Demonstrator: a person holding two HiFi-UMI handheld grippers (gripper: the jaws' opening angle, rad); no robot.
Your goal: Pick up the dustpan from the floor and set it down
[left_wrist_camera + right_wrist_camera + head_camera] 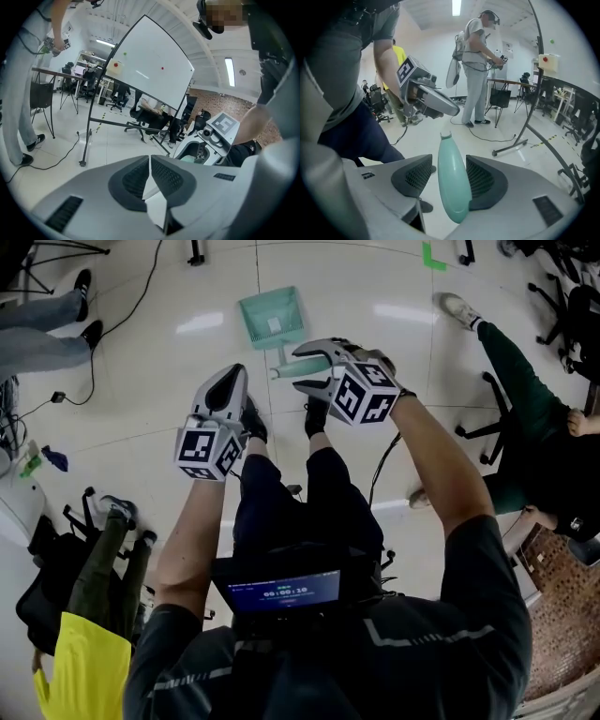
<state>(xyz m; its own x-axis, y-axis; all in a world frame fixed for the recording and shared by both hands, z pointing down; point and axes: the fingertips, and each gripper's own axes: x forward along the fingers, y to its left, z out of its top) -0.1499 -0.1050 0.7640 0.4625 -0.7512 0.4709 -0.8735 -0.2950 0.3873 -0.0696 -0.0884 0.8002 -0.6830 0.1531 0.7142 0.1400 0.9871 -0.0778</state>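
The teal dustpan (272, 317) rests on the pale floor ahead of my feet, its handle (281, 372) pointing back toward me. My right gripper (298, 368) is open, one jaw on each side of the handle end. In the right gripper view the handle (451, 185) lies against the right pad (485, 180), and a gap shows at the left pad (412, 177). My left gripper (232, 373) hovers to the left of the handle, shut and empty, its pads (161, 176) meeting in the left gripper view.
A seated person in dark green (511, 381) and office chairs (492, 427) are at the right. Another person's legs (47, 324) and a floor cable (103, 334) are at the left. Bags and a yellow garment (84, 652) lie at lower left. A whiteboard on a stand (145, 70) is nearby.
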